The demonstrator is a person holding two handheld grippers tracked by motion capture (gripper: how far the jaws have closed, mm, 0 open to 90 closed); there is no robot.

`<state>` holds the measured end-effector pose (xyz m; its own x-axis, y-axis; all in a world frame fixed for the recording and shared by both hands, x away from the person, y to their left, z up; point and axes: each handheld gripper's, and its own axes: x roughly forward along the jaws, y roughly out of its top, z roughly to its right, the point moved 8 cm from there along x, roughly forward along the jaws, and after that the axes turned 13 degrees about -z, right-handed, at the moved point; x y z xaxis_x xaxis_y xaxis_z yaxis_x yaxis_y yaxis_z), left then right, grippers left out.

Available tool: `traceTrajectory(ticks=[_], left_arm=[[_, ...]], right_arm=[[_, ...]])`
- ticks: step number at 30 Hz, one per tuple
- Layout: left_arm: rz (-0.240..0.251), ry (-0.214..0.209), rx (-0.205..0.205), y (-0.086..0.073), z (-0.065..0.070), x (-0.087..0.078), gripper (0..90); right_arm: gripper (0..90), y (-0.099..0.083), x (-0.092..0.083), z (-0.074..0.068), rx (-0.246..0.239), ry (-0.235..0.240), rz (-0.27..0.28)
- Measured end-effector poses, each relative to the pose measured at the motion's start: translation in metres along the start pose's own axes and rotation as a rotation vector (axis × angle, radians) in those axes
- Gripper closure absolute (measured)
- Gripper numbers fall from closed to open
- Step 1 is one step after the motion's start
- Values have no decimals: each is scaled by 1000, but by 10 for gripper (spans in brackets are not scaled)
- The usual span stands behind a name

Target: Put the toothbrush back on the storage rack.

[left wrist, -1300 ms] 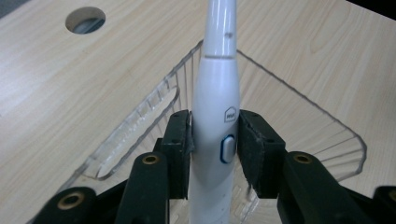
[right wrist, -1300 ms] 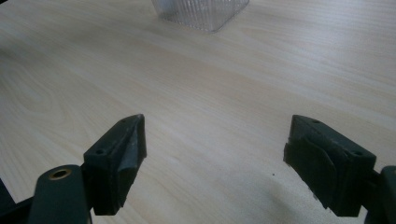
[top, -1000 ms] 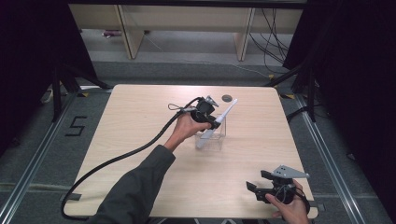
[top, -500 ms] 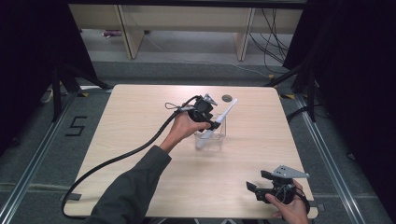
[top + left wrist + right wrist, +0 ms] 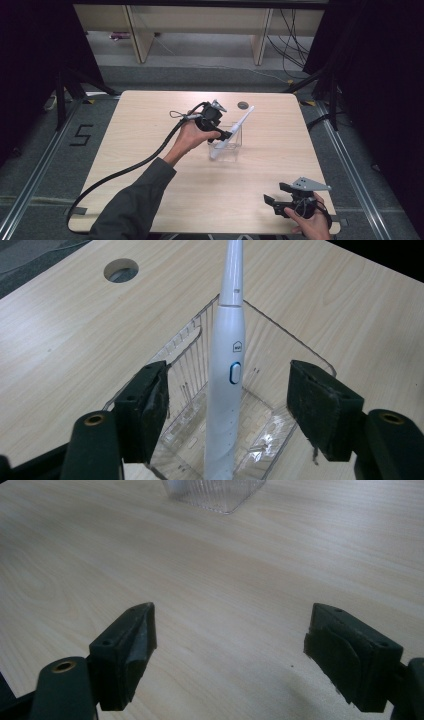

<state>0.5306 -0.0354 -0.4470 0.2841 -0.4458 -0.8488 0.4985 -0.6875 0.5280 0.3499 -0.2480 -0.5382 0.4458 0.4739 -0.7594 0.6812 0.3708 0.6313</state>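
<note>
A white electric toothbrush leans in a clear ribbed plastic box near the middle of the table, its head pointing up and away over the far rim. My left gripper hovers just over the box, open, with a jaw on either side of the handle and a gap on both sides. My right gripper is open low over bare wood at the table's near right corner, holding nothing.
A round cable hole sits in the tabletop beyond the box. The left gripper's thick black cable trails across the table's left half. The clear box's corner shows far ahead of the right gripper.
The left hand has drawn back a little toward the left from the box and toothbrush. The right gripper has not moved.
</note>
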Motion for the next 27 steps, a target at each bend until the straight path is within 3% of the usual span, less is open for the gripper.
traceTrajectory(ticks=[5, 13, 19, 22, 23, 25, 27], left_arm=[[35, 0, -9, 2, 4, -9, 316], [41, 10, -6, 1, 5, -20, 304], [59, 6, -20, -7, 8, -35, 296], [58, 25, -26, -14, 6, -44, 290], [80, 32, -13, -13, 4, -46, 288], [74, 11, -24, -19, 6, -50, 289], [65, 30, -30, -25, 3, -53, 277]], right_arm=[[204, 0, 0, 0, 0, 0, -1], [204, 0, 0, 0, 4, 6, 3], [204, 0, 0, -1, 9, 11, 0], [204, 0, -1, 0, 0, -2, -1], [204, 0, 0, -3, 26, 17, -5], [204, -1, 0, -4, 33, 22, -7], [204, 0, 0, -1, 2, 1, 3]])
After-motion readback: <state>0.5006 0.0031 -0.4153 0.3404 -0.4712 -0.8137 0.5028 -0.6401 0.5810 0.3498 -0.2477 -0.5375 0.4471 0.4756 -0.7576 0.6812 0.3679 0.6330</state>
